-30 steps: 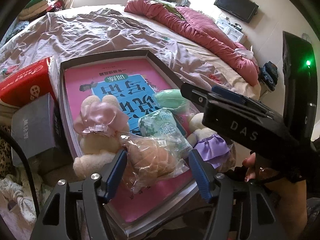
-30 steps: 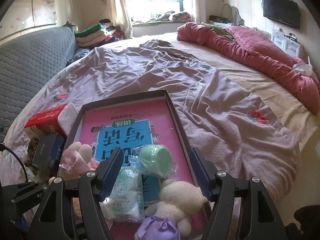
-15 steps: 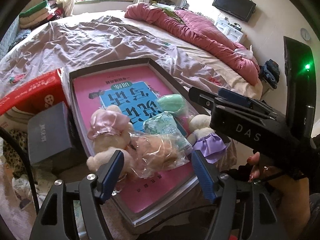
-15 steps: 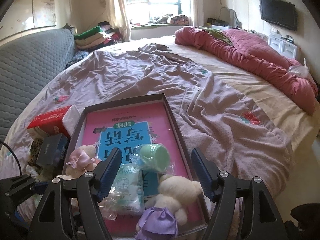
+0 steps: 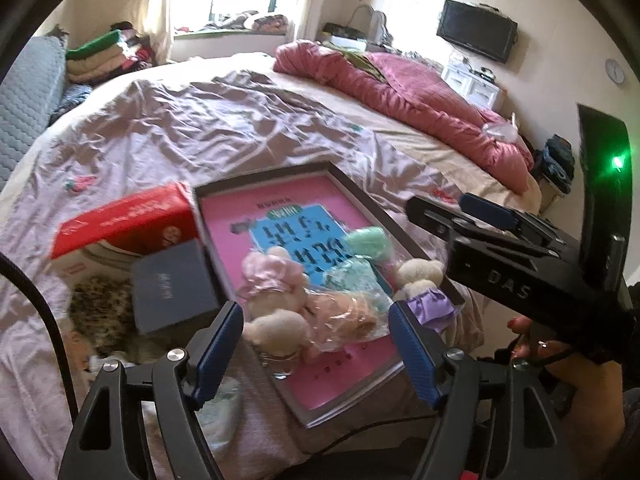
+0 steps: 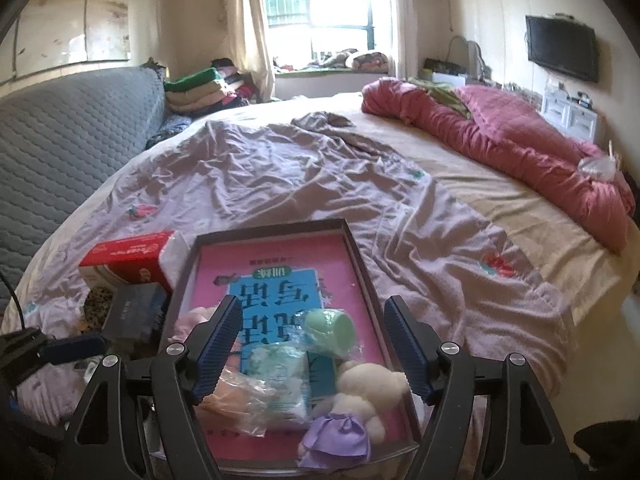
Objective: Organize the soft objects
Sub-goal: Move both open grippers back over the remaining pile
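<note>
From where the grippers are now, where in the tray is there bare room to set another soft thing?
The far half of the tray is bare: pink book cover between its far rim and the green roll. The near half is crowded: the pink-bowed plush, bagged toy, tissue pack and purple-skirted plush lie close together.
</note>
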Tool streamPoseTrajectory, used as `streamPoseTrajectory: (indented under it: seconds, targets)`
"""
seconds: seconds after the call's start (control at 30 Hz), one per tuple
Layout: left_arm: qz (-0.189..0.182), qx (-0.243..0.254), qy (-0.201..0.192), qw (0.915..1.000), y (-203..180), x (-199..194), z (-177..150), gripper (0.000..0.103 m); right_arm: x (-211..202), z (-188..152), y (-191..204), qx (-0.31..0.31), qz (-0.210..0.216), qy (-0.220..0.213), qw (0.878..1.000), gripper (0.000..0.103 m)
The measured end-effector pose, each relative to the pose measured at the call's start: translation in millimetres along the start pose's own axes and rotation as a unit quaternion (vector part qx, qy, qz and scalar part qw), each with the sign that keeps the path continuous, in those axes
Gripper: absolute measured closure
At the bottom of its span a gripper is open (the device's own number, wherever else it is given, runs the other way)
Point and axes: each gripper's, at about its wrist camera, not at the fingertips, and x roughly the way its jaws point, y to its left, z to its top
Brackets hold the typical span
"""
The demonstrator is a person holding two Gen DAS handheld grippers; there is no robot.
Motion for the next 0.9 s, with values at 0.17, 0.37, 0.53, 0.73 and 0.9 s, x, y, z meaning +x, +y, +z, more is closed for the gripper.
streamPoseTrajectory:
  seconds: [0.17,0.37,0.53,0.73,0.9]
  targets:
    - [0.025,-0.011,-0.01,0.9996,10,-16,1,0.026,-16,5,5,-0.003,0.007,-0.01,1.0,0.025]
    - [0.052,-0.025,-0.023,0.9981,22,-44,-4,0.025,-39,11,9,-0.004,0.019,-0.031,0.999,0.024]
    - [0.061,-0.043,-0.03,0.9967,32,-62,-4,0.025,-50,14,12,0.003,0.036,-0.031,0.999,0.023]
    - [0.063,-0.061,-0.036,0.9955,42,-84,-3,0.025,-66,14,15,0.007,0.055,-0.034,0.998,0.023]
    - [0.079,-0.067,-0.045,0.9936,50,-99,0,0.025,-74,14,16,0.011,0.067,-0.033,0.997,0.023]
